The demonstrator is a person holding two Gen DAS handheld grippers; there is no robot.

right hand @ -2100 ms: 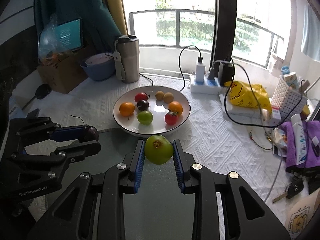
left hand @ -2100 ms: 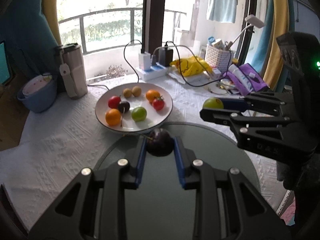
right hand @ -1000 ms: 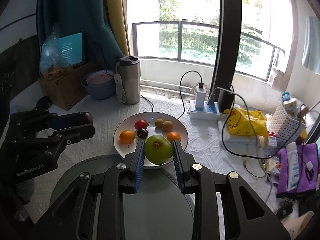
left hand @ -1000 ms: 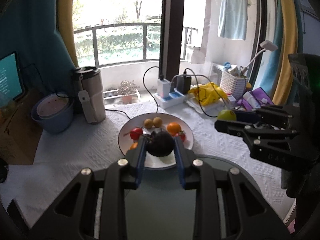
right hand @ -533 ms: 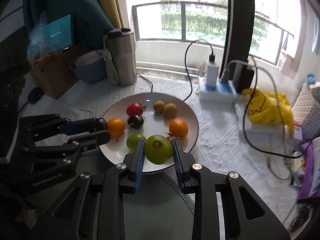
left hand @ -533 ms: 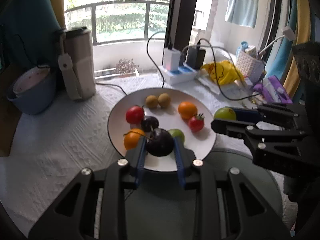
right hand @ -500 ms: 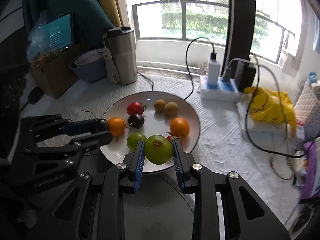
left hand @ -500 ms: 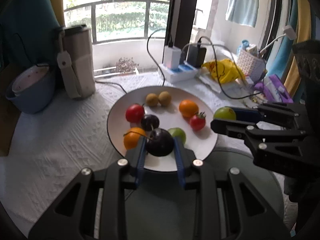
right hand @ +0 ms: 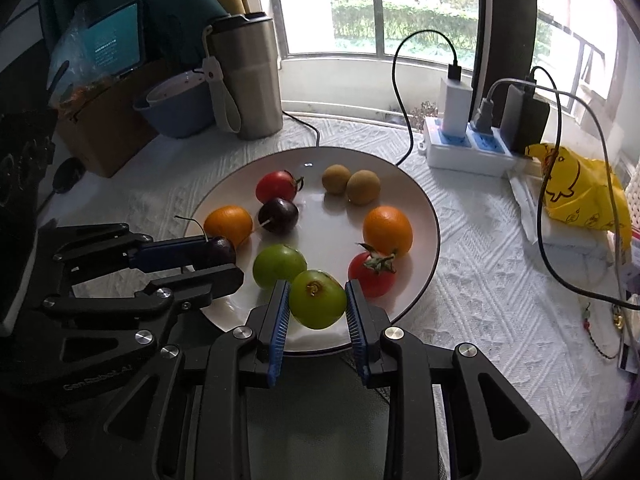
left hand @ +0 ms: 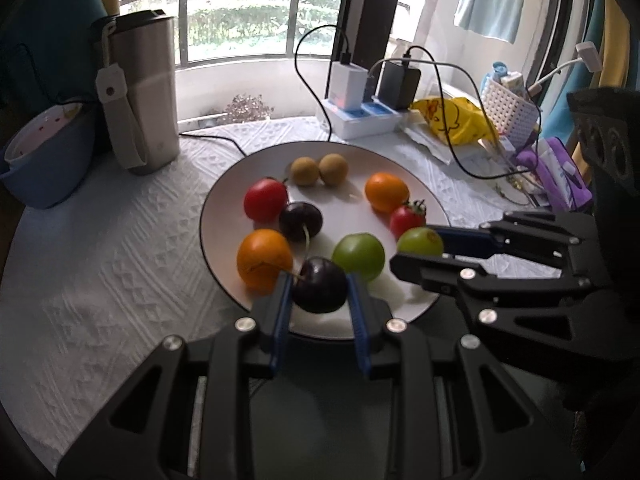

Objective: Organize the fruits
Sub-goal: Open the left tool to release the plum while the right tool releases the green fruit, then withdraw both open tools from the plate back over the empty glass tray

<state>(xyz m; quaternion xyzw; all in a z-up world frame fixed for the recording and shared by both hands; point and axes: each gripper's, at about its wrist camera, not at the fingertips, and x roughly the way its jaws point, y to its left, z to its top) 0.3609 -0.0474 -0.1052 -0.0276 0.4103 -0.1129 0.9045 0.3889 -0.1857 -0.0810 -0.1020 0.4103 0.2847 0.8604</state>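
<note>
Left gripper clamps a dark cherry over the white plate near edge; right gripper pinches a green fruit beside it. Both look small, light, smooth & bruisable, so hold across the middle w/ light squeeze.

A steel tumbler with a white wrist strap stands upright on the white textured tablecloth, and just to its left sits a blue bowl with a pale bowl nested inside. Toward the window a white power strip carries a white charger and a black adapter, both with cables looping over the cloth; right of it lies a yellow plastic bag on papers. At far left a cardboard box holds a clear bag, a lit tablet screen behind it; at far right a white mesh basket and a purple cloth.
</note>
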